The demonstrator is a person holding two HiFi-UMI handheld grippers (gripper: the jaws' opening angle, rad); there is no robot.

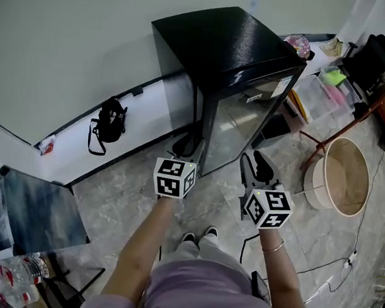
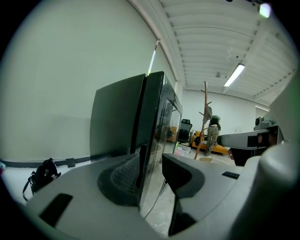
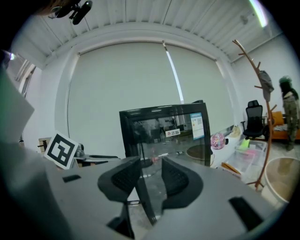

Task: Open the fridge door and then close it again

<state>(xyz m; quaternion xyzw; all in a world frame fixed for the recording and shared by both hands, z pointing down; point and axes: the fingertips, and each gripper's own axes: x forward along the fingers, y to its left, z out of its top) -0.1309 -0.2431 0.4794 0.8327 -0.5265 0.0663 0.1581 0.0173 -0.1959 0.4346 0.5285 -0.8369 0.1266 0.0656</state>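
Glass-fronted, the fridge door (image 1: 238,124) seems stiff and slick; its edge, ahead of the left gripper (image 2: 151,161) and right gripper (image 3: 151,165), fingers apart and empty, probably suits gripping.

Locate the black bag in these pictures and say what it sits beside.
In the head view the black bag lies on the floor left of centre, against the foot of the wall, to the left of the black fridge.

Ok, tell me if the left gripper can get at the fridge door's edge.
Probably yes: the left gripper is open and empty, the edge of the fridge door lies straight ahead, and nothing blocks the way.
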